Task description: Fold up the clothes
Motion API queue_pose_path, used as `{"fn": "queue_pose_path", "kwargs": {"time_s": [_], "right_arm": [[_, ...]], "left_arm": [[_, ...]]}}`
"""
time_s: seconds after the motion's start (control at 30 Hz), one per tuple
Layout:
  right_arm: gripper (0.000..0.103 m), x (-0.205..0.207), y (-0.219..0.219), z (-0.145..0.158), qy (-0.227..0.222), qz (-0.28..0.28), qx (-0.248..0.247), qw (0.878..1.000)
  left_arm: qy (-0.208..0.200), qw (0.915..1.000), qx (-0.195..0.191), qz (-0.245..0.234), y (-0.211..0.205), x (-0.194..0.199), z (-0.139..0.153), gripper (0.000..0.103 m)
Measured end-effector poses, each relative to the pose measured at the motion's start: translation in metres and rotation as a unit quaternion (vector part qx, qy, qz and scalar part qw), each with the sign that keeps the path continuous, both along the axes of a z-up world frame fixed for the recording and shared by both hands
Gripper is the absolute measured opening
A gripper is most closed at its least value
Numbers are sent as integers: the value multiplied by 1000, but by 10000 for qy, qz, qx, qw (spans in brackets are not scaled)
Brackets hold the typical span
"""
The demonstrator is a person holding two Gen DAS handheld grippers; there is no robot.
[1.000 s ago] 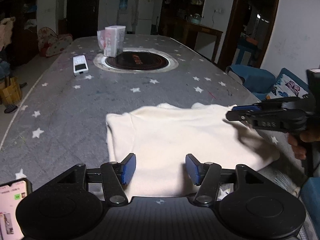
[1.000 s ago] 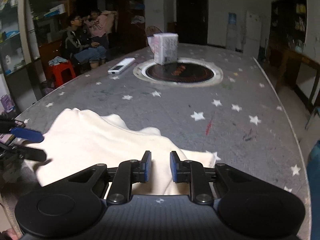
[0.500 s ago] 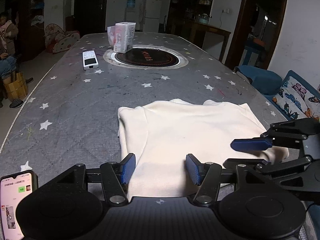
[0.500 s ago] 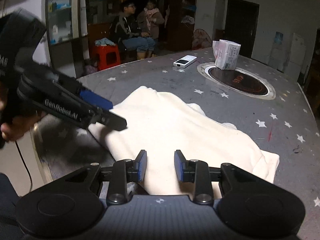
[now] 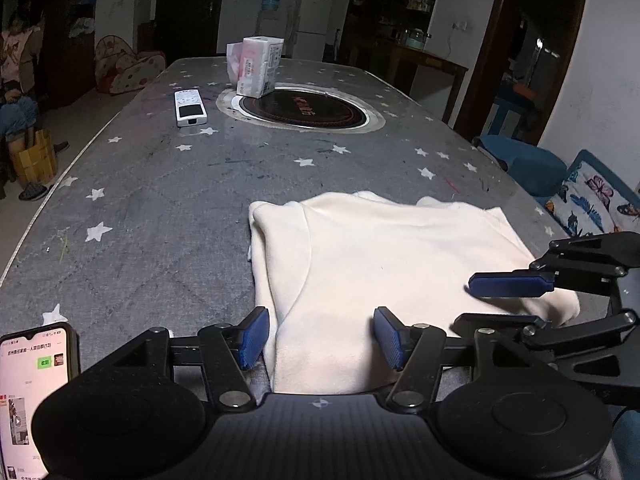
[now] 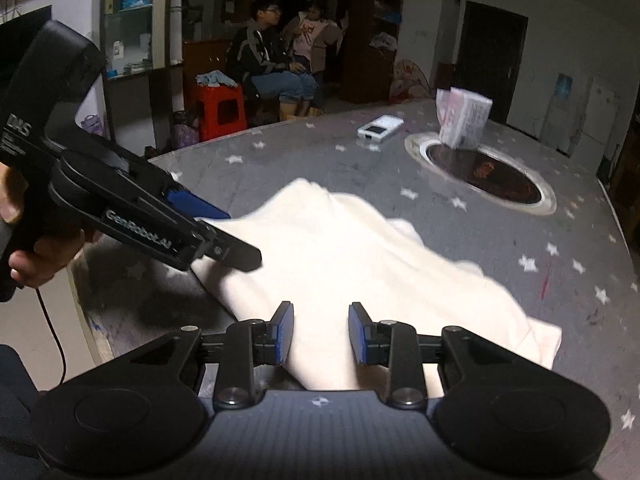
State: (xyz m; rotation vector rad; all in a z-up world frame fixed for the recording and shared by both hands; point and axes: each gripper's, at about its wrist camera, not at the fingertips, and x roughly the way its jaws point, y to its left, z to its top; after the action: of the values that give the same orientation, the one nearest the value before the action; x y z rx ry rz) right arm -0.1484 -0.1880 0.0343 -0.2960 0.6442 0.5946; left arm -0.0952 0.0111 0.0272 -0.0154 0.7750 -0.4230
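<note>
A cream garment [image 5: 380, 256] lies folded into a rough rectangle on the grey star-print table cover [image 5: 160, 208], near the front edge. My left gripper [image 5: 320, 336] is open, its blue pads straddling the garment's near left edge with cloth between them. At the garment's right end my right gripper [image 5: 500, 304] is open too, one blue pad above the cloth corner. In the right wrist view the garment [image 6: 360, 256] runs away to the left. There my right gripper [image 6: 320, 332] stands open over its near edge. A hand holds my left gripper [image 6: 240, 236] at the far end.
A round hotplate ring [image 5: 300, 110] is set into the table's middle, with a tissue pack [image 5: 256, 66] and a white remote [image 5: 190, 108] beside it. A phone [image 5: 32, 396] shows at lower left. Two people [image 6: 280, 60] sit by a red stool [image 6: 220, 110]. Blue seats [image 5: 528, 164] stand right.
The right gripper swung round to the garment's right end and its jaws opened wider. The left gripper shifted slightly along the near edge and stayed open. The garment lies as before.
</note>
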Motion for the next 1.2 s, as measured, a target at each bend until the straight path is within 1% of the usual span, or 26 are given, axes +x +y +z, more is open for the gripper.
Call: {"fn": "queue_pose_path", "kwargs": {"time_s": [0.1,0.23,0.4,0.57,0.7,0.97,1.07,1.2], "right_arm": [[30,0,4,-2,45,67,23,10000],[30,1,8,-12,143,88,-48,9998],[31,0,8,-2,81,105,-31,9999],[31,1,9,2,42,127,3,9999],[33,2,12,4,27,159,47,9999],[35,1,19,8,-28,269,8,9996],[38,2,25,6,-35,360,-50,9993],[38,3,34,7,-70,525,-106,9985]], "left_arm": [[-39,10000,-54,33,2,-1,2,61],[54,10000,-3,13,3,-1,-4,61],[24,10000,-48,-6,4,-2,0,61],[-120,9998,-144,-23,5,-4,12,62],[-167,9998,-118,73,9,1,17,63],[-15,9994,-120,315,20,13,15,63],[50,9992,-130,384,23,17,13,63],[136,9987,-144,477,27,22,11,63]]}}
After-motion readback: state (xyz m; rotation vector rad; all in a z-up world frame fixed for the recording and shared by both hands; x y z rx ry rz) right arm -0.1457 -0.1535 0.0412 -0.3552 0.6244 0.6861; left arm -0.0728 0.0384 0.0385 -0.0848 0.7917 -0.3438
